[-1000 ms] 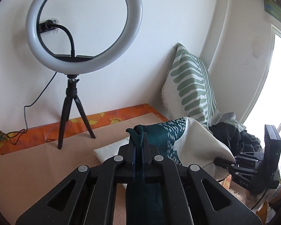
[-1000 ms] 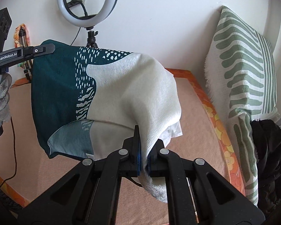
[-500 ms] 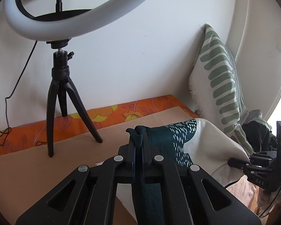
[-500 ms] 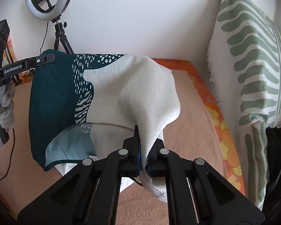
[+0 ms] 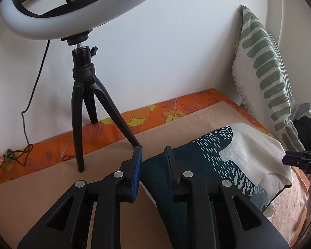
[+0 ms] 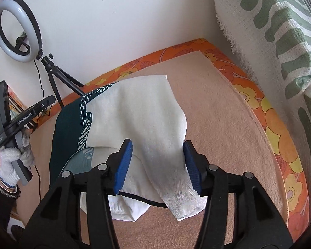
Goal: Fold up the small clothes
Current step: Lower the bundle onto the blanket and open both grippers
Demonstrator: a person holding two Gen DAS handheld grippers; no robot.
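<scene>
A small cream and dark teal patterned garment (image 6: pixel 134 116) lies on the tan mat (image 6: pixel 228 128), folded over on itself; it also shows in the left wrist view (image 5: pixel 228 157). My right gripper (image 6: pixel 157 164) is open, its jaws wide apart over the cream edge. My left gripper (image 5: pixel 153 166) is open just above the teal edge; it also shows in the right wrist view (image 6: pixel 37 108), held by a gloved hand. The right gripper's tip (image 5: pixel 300 161) shows at the left wrist view's right edge.
A ring light on a black tripod (image 5: pixel 87 95) stands at the mat's back by the white wall, with a trailing cable. A green-striped cushion (image 5: pixel 263 68) leans in the right corner, dark clothes (image 5: pixel 306 128) beside it. An orange floral sheet (image 6: pixel 275 120) borders the mat.
Both grippers have opened and let go of the garment. It dropped from being held up and now lies folded on the mat. Both grippers moved forward and down.
</scene>
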